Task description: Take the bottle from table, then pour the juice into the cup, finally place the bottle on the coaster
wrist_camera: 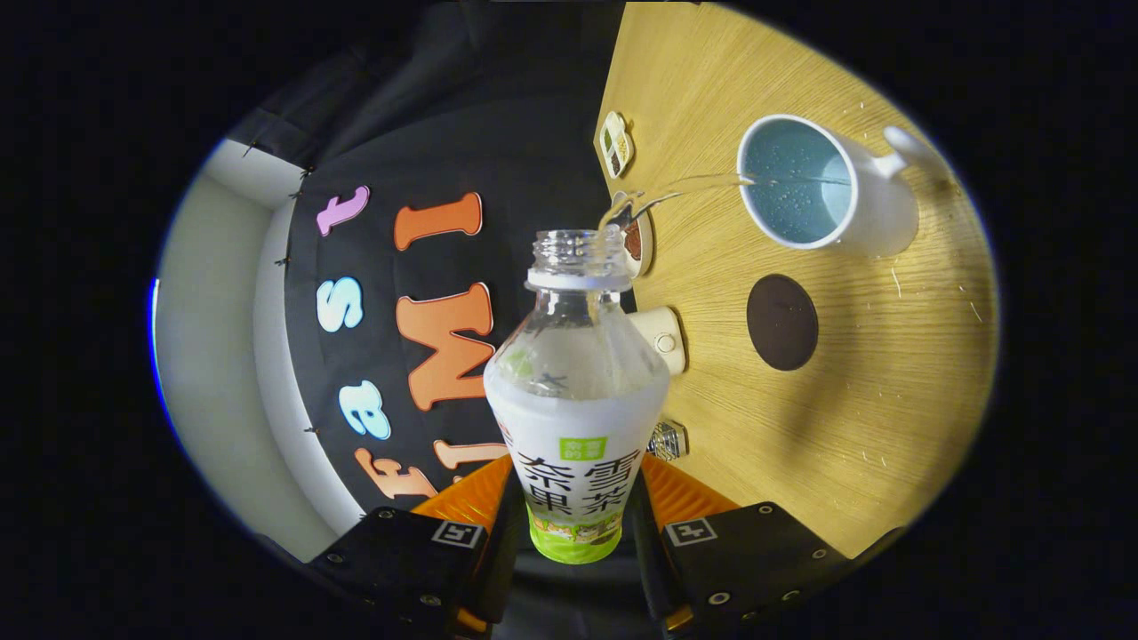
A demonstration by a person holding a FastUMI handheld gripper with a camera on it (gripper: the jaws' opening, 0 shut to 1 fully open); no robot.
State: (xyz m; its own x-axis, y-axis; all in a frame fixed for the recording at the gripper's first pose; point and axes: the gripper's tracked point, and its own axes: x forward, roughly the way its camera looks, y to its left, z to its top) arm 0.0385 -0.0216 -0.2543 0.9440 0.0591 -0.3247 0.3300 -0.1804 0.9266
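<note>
My gripper is shut on a clear plastic bottle with a white and green label, both fingers pressing its lower body. The whole view is rolled on its side, so the bottle is tipped over. Its open neck points toward the white cup, and a thin stream of clear liquid arcs from the mouth into the cup. The cup has a pale blue inside and a handle on its far side. A dark round coaster lies on the wooden table beside the cup, nearer to the fingers.
Along the table's back edge lie several small things: a small plate with a pattern, a little dish with brown contents, a white cap-like piece and a small clear object. The black booth wall stands behind them.
</note>
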